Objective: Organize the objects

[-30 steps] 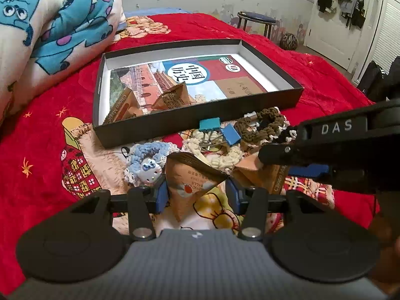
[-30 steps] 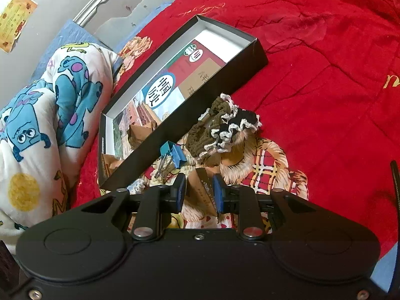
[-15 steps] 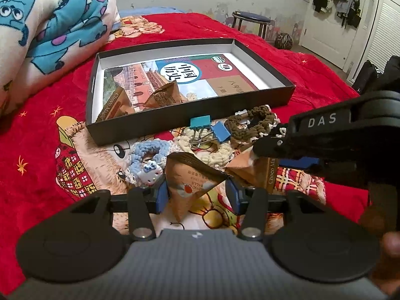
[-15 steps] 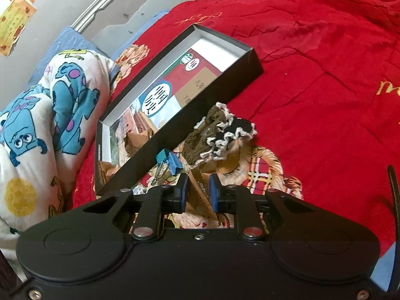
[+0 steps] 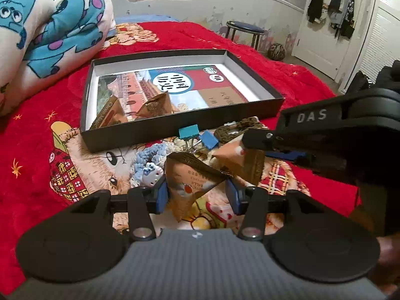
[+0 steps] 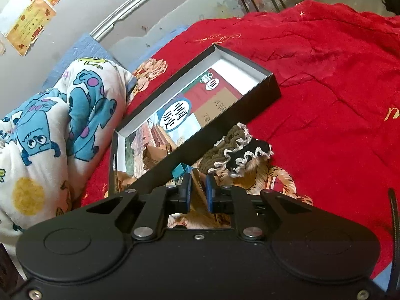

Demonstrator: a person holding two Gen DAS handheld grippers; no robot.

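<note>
Partly done — two brown snack packets (image 5: 152, 106) already inside the black box (image 5: 252, 117) on the red bed (image 5: 37, 135). Left gripper (image 5: 196, 192) jaws pressed on a third packet (image 5: 190, 182); right gripper (image 6: 198, 192) jaws clamped thin on a fourth (image 5: 237, 160). Still outside beside the box: blue binder clips (image 5: 197, 135), crocheted scrunchies (image 6: 237, 150), kitty charm (image 5: 150, 176).

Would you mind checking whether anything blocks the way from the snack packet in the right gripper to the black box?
Only the box's near wall and two blue binder clips before it lie between; lifted over them, the snack packet in the right gripper meets nothing else visible.
</note>
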